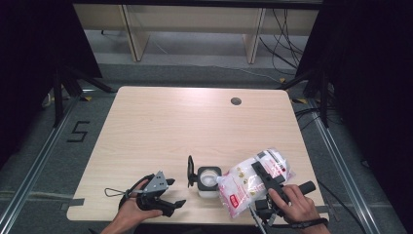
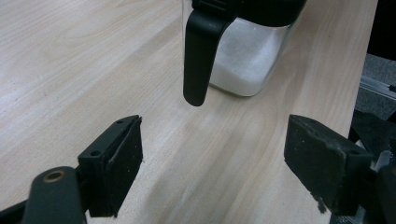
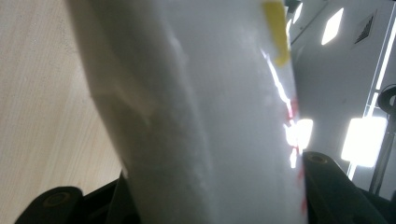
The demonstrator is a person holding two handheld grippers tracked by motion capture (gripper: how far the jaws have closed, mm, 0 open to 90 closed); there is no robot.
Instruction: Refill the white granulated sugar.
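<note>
high view: your right tool [image 1: 265, 183] pinches a clear plastic bag [image 1: 243, 183] of white granules with red print, held tilted over the worktop [image 1: 195, 122], its lower corner at the open mouth of a square clear container [image 1: 208, 181] near the front edge. the container holds white granules; its black lid [image 1: 190, 171] stands hinged upright on its left side. right gripper view: the bag [image 3: 196, 116] sits pressed between both jaws. your left tool [image 1: 163, 195] rests on the worktop to the container's left, apart from it. left gripper view: its jaws stand spread with nothing between them, and the container [image 2: 247, 56] is just ahead.
</note>
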